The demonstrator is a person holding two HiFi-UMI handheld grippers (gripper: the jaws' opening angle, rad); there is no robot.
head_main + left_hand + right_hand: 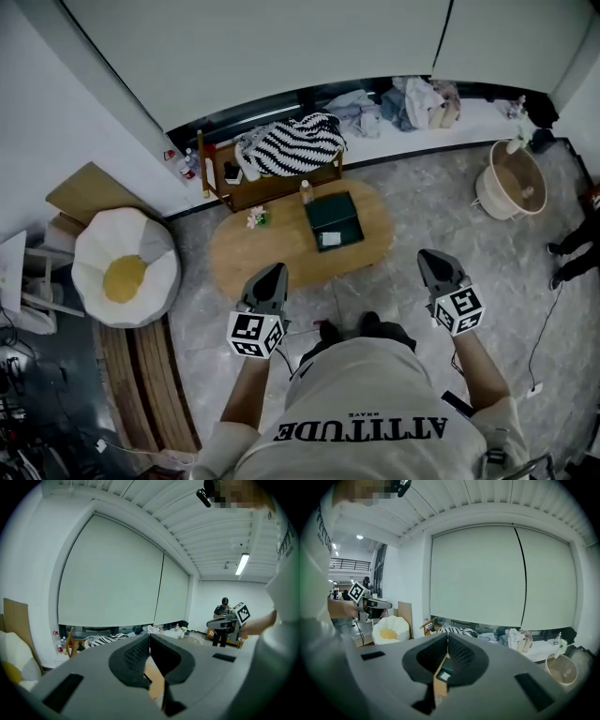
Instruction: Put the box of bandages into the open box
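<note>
A dark green open box (333, 218) sits on the oval wooden table (253, 258), towards its right side. A small pale box (330, 240), likely the bandages, lies at the green box's near edge; I cannot tell if it is inside. My left gripper (272, 274) hangs shut and empty over the table's near edge. My right gripper (429, 258) hangs shut and empty over the floor, right of the table. In the right gripper view the shut jaws (447, 637) frame the dark box (444, 671). The left gripper view shows pressed-together fingertips (149, 637).
Behind the table stands a wooden rack (272, 183) with a striped cloth (298, 142). A bottle (306, 191) and a small flowered thing (258, 217) stand on the table. An egg-shaped cushion (125, 267) lies left, a round basket (511, 183) right, another person's feet (570, 255) at far right.
</note>
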